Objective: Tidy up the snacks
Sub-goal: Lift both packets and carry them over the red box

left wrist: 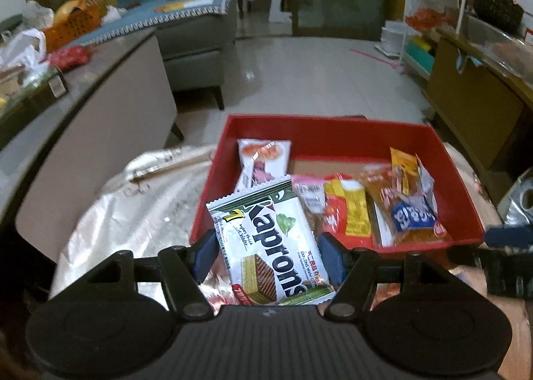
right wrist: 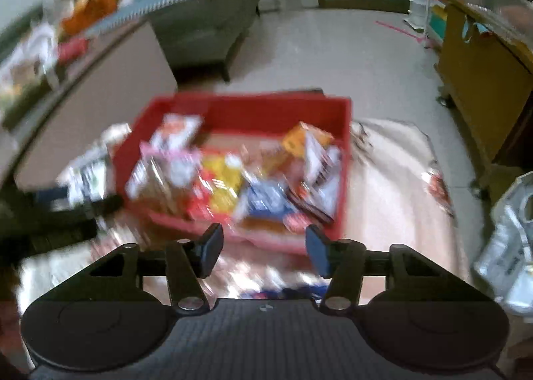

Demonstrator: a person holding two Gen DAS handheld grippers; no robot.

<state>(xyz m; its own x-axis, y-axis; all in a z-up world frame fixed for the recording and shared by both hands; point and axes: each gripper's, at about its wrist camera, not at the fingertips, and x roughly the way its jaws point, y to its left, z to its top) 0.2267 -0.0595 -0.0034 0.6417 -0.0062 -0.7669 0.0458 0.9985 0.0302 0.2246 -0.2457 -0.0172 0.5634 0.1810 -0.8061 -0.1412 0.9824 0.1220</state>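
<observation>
Left claw [left wrist: 266, 251] was clamped on a white-and-green Kaprons wafer packet [left wrist: 269, 243], blue pads pressing its two long edges. The packet was lifted clear and hung over the near-left corner of the red bin [left wrist: 333, 128], label facing the camera.

The red bin sat on a surface under a shiny patterned cover [left wrist: 133, 213]. Snacks already in the bin: a white packet with orange print [left wrist: 261, 161] leaning on the left wall, a pink-and-white packet [left wrist: 308, 195], a red-and-yellow packet [left wrist: 348, 211], and a clear bag with a blue label [left wrist: 411, 213] on the right side.

Right claw [right wrist: 265, 248] was released, with nothing between its pads. It hung just outside the bin's near wall [right wrist: 253, 240]. The right wrist view was motion-blurred, so individual packets could not be read there. The tip of the right claw showed at the far right edge of the left wrist view [left wrist: 508, 236].
</observation>
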